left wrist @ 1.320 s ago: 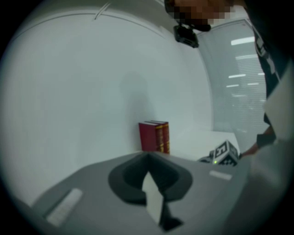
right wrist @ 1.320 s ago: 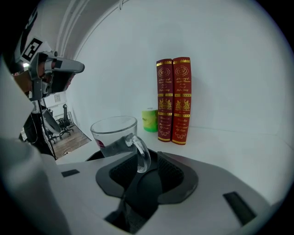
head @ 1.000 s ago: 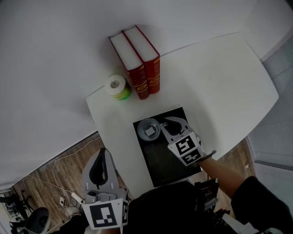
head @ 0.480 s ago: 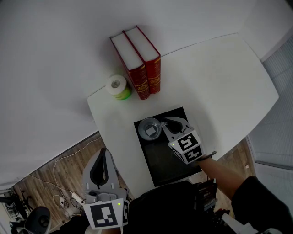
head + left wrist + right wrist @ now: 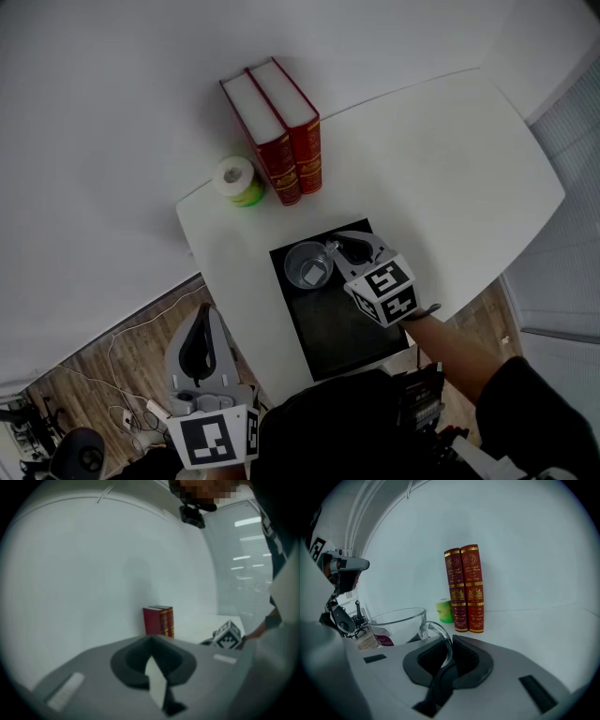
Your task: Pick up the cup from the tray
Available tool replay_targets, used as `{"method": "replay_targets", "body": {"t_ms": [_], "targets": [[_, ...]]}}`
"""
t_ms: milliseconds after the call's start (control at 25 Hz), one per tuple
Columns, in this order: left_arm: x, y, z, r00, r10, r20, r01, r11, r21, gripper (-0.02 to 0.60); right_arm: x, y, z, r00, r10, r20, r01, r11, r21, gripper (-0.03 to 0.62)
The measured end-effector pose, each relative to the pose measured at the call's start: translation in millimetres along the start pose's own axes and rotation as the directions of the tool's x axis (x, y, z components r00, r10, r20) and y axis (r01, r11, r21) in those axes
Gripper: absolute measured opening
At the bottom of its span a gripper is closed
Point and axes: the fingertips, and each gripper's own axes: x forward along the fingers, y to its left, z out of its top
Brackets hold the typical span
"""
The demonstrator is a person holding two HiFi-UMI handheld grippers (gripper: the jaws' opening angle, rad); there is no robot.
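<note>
the right gripper (image 5: 449,641) is closing its jaws on the handle (image 5: 440,632) of the cup (image 5: 308,265). the thin glass loop runs down between the dark pads and looks pinched there. the cup is at the far left corner of the tray (image 5: 349,336); i cannot tell whether its base is clear of the surface. the left gripper (image 5: 150,640) hangs off the near edge of the table (image 5: 441,159), well apart from the tray, its jaws together on nothing.

to do this step well, i judge the pinch should be firm before any lift. glass is hard and slick, so the handle could swivel between the pads. the bowl also hangs to one side of the grip, which would tip the cup. a slow, straight rise with the rim level seems right.

the cup is clear, wide and thin-walled, with a round rim and a curved handle. a small pale square shows through it — what it is i cannot say. the tray is flat, black and rectangular. the table is white, smooth and round-cornered. two red books (image 5: 277,131) with gilt spines stand at its far edge, with a white-and-green roll (image 5: 236,180) just beside them.
</note>
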Motion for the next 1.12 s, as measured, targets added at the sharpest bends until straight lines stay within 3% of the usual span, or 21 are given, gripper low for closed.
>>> {"method": "replay_targets", "body": {"t_ms": [520,1120], "targets": [[-13.9,4.4,8.7,0.999,0.021,0.047,-0.021,1.0,-0.004,0.0,-32.3,-10.1,62.6,0.999,0.031,0.031,-0.032,0.999,0.039,0.043],[-27.4,11.5,18.9,0.993,0.025,0.113,-0.021,0.999,-0.033,0.0,-90.7,10.5,148.8,0.988,0.095,0.124,-0.109,0.987,0.114,0.043]]}}
